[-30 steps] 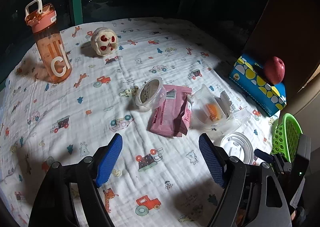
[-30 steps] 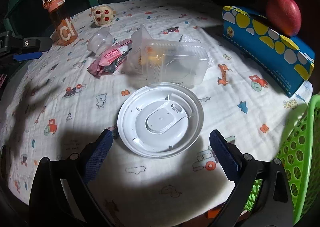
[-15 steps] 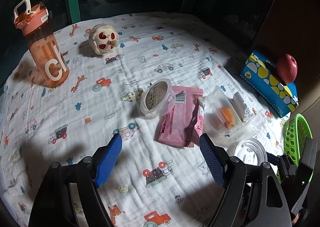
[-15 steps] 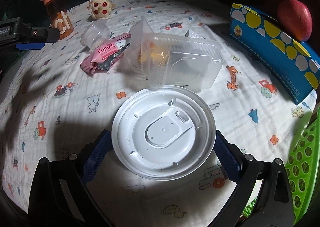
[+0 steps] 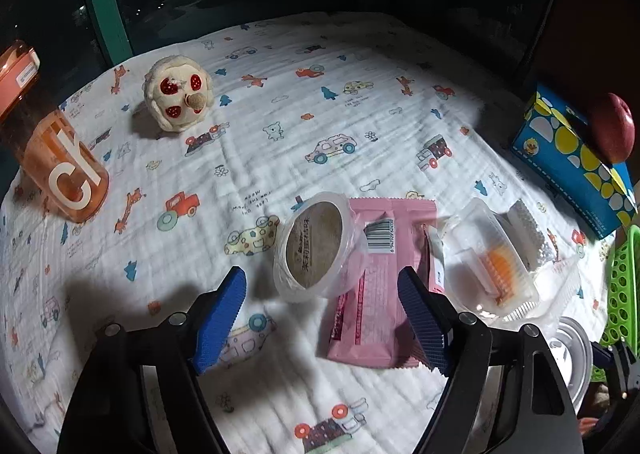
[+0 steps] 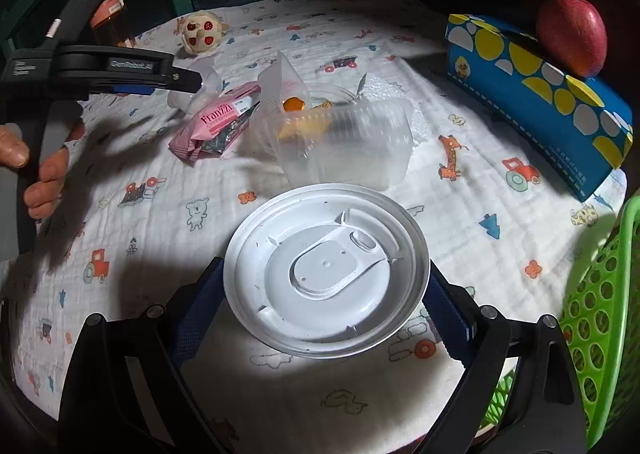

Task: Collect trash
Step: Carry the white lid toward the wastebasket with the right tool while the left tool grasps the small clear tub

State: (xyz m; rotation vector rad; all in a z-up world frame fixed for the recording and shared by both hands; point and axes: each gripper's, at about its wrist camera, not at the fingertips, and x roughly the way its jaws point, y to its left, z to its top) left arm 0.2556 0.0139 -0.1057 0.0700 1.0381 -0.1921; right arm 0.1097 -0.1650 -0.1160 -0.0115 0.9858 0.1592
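Looking at both wrist views, it's two tools over a desk (image 5: 280,125) with a kids' cartoon-print cloth, and the trash sits in a little cluster near the right edge.

The right tool (image 6: 322,296) is spread wide with the white plastic lid (image 6: 326,270) lying flat right between its blue pads, one on each side of the rim. I can't tell if the pads are actually touching the rim yet, but it isn't lifted. The lid is round, so no long axis to worry about; it sits dead ahead of the tool, and the green basket (image 6: 596,318) is just off to that tool's right. My guess is that's where the trash goes, so the right side is clearly the nearer one for this piece.

The left tool (image 5: 322,314) is also wide open and holds nothing. Just ahead of it are the small clear cup (image 5: 316,248), tipped on its side with its mouth toward the camera, and the pink snack wrapper (image 5: 376,286), which touches the cup and runs lengthwise away from the tool. The clear clamshell box (image 5: 496,258) is just right of the wrapper, between the two tools.

The orange bottle (image 5: 60,161), plush toy (image 5: 178,97), blue tissue box (image 6: 536,93) and apple (image 6: 572,33) look like non-trash to me.
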